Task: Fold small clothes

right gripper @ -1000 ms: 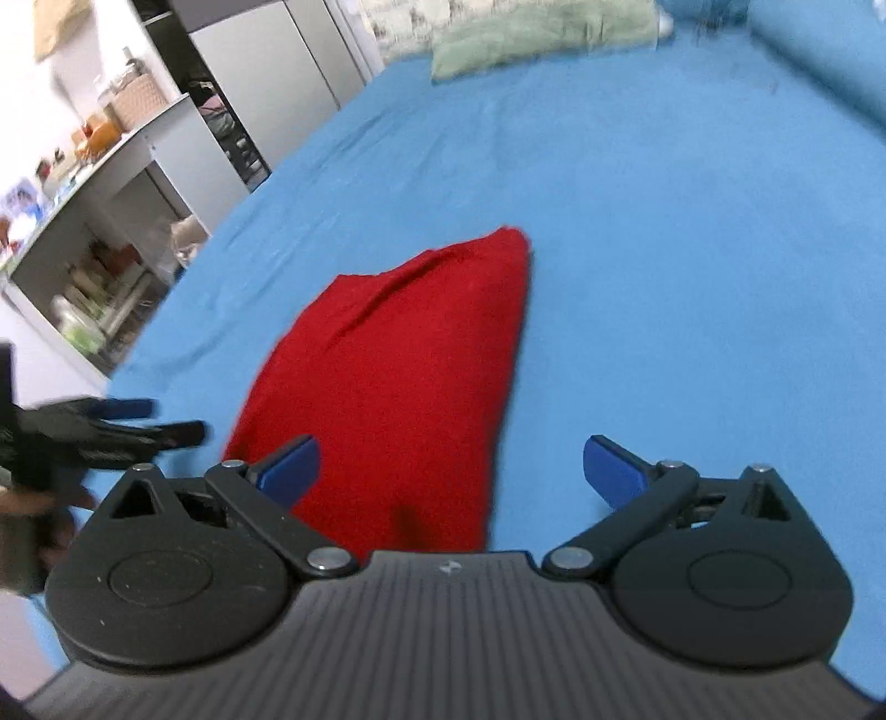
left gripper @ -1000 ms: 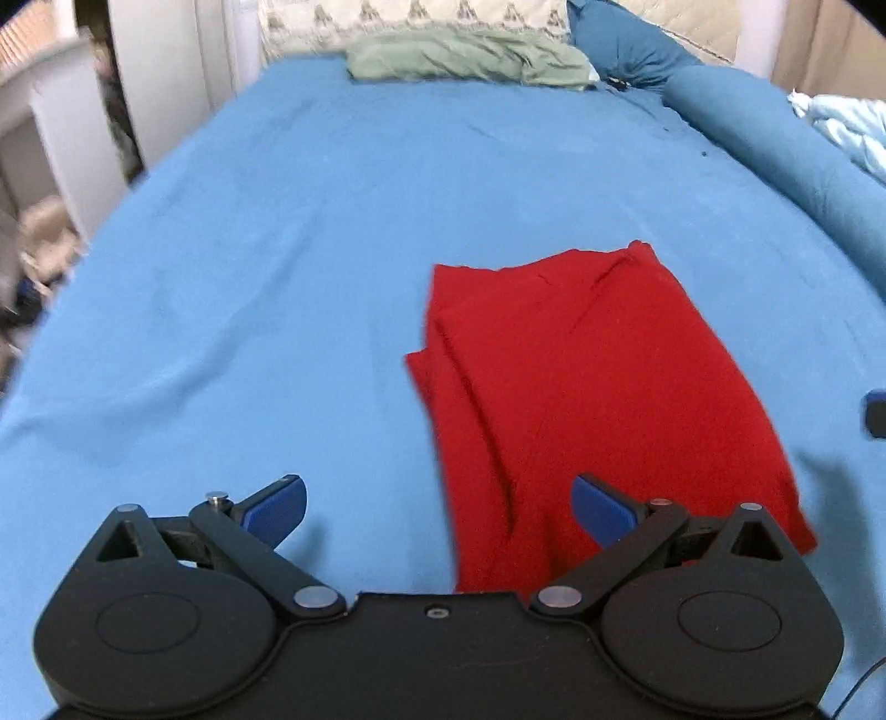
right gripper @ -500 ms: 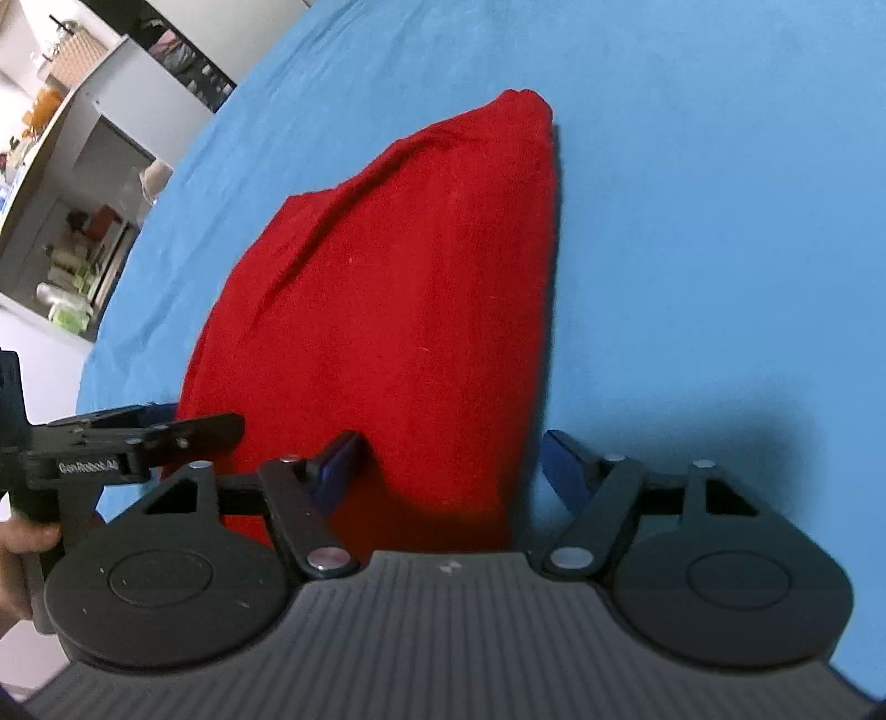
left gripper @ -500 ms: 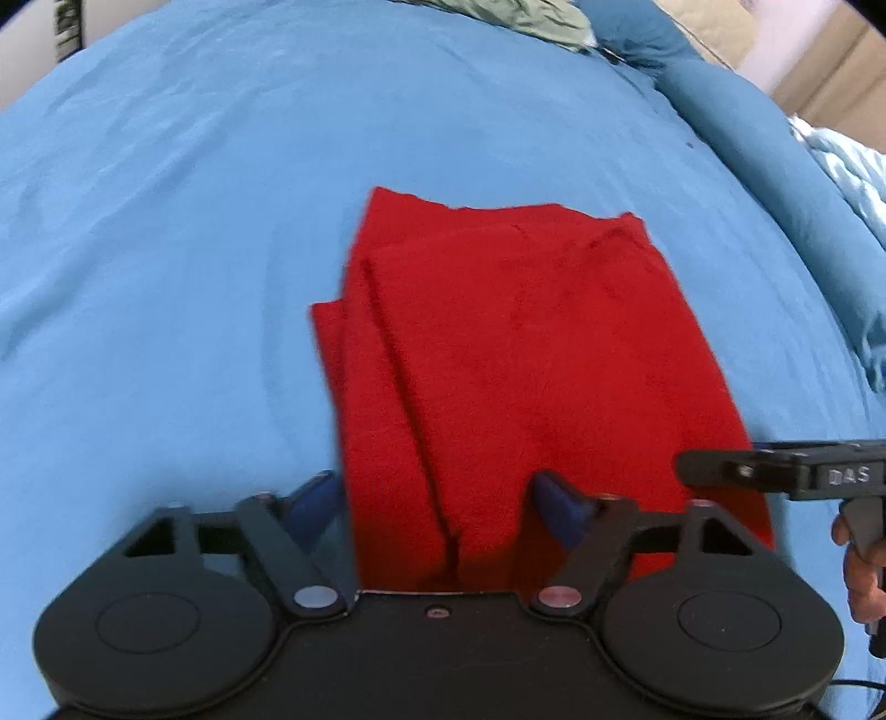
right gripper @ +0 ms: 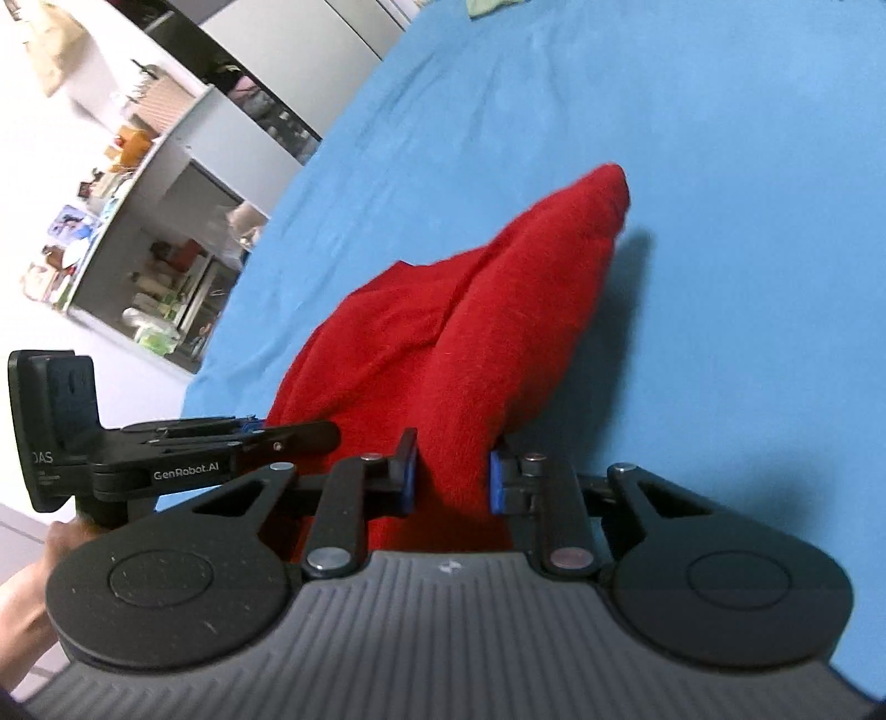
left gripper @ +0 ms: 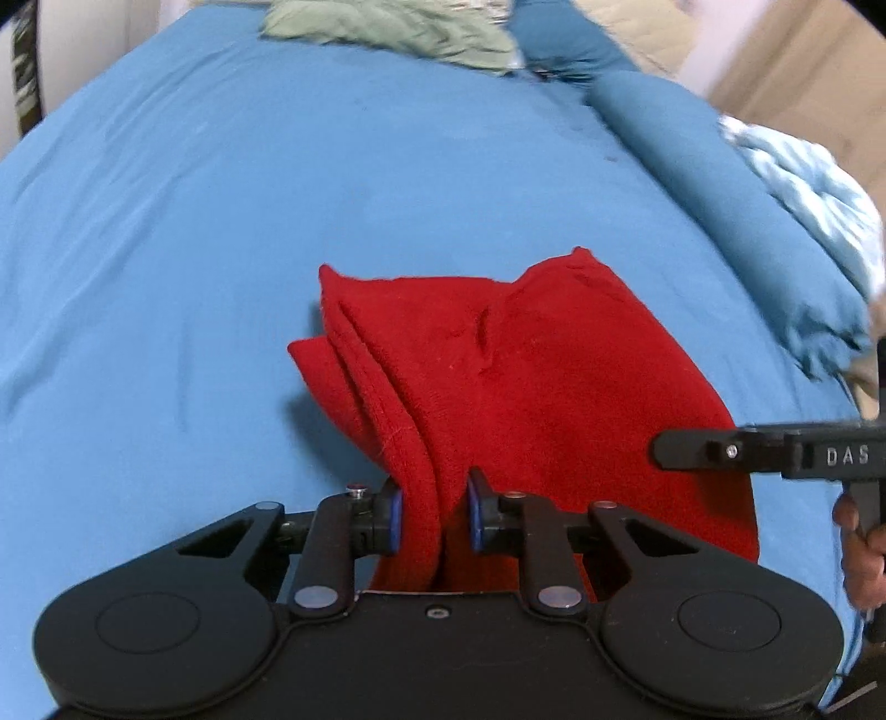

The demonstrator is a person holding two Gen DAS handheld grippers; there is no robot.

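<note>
A folded red cloth (left gripper: 526,376) lies on the blue bedsheet (left gripper: 221,221). My left gripper (left gripper: 434,518) is shut on the cloth's near left edge, with layered folds bunched between the blue pads. My right gripper (right gripper: 451,479) is shut on the cloth's (right gripper: 498,321) near right edge, which lifts off the sheet. The right gripper also shows in the left wrist view (left gripper: 664,448) at the right. The left gripper shows in the right wrist view (right gripper: 332,432) at the left.
A green garment (left gripper: 387,27) lies at the head of the bed. A dark blue bolster (left gripper: 720,183) and a light blue blanket (left gripper: 814,194) lie along the right side. Shelves and cabinets (right gripper: 138,221) stand left of the bed.
Both grippers came down over the cloth's near edge and closed on it. The near edge is now pinched and lifted, with the cloth bunching upward.
</note>
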